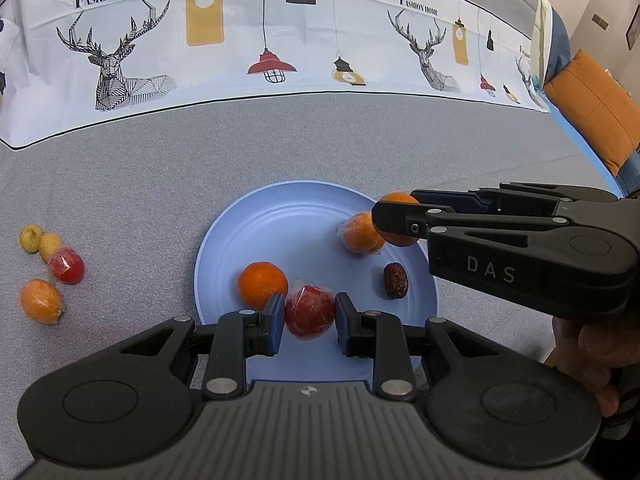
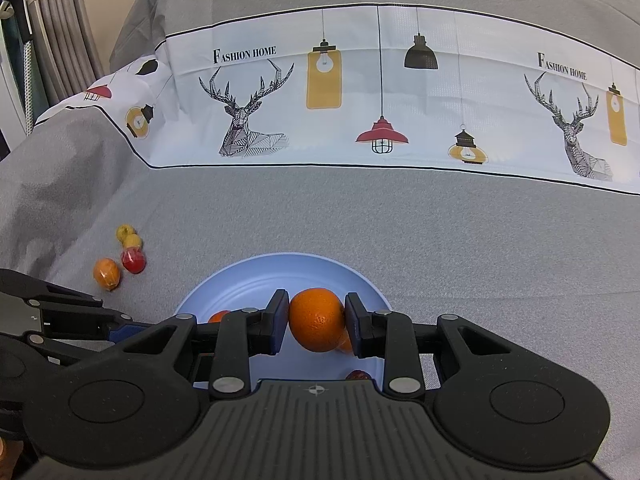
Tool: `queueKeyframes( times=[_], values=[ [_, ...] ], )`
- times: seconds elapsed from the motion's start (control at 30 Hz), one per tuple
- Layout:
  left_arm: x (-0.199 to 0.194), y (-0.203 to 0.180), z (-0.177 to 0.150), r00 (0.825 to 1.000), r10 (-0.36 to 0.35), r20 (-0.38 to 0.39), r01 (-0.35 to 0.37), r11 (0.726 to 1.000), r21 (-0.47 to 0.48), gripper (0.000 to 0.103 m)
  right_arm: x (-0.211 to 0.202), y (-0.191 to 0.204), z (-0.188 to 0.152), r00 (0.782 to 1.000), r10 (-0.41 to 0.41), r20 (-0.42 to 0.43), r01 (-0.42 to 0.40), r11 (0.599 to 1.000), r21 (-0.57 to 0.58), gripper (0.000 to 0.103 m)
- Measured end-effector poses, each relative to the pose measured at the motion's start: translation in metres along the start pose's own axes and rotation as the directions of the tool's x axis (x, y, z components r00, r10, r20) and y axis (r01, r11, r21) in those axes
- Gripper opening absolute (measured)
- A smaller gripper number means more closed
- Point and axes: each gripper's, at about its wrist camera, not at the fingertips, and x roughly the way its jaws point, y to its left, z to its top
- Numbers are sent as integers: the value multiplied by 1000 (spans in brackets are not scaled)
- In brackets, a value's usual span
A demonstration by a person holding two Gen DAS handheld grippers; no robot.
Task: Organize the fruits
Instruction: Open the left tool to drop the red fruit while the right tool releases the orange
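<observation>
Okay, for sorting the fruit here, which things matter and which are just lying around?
Belongs to the job:
- blue plate
- orange in the right gripper
- wrapped red fruit in the left gripper
- loose fruits on the cloth

Just there:
- printed tablecloth
- orange cushion

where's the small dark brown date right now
Left wrist view: the small dark brown date lies on the round blue plate's right side, below the wrapped orange.

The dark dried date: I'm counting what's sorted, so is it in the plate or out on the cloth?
In. The date lies on the blue plate near its right rim, apart from the other fruit.
</observation>
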Motion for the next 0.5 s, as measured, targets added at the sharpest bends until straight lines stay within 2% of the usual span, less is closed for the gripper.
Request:
queueKeyframes(
  times=[0.17, 0.27, 0.33, 0.4, 0.5],
  values=[
    [-1, 1, 1, 1000, -9, -2, 9, 1000, -7, 30, 0, 0, 0, 1000, 3, -5, -3, 1000, -2, 33],
    [-2, 2, 2, 1000, -17, -3, 17, 1000, -17, 34, 1, 1, -2, 1000, -10, -3, 10, 1000, -8, 34],
    [-2, 3, 2, 1000, -14, 2, 14, 1000, -19, 39, 1, -1, -1, 1000, -13, 4, 13, 1000, 3, 41],
    [-2, 4, 1, 1000, -15, 3, 15, 1000, -26, 39, -1, -2, 0, 1000, -21, 13, 21, 1000, 11, 51],
    [-2, 4, 2, 1000, -13, 4, 13, 1000, -27, 39, -1, -3, -1, 1000, -24, 9, 24, 1000, 15, 51]
  ],
)
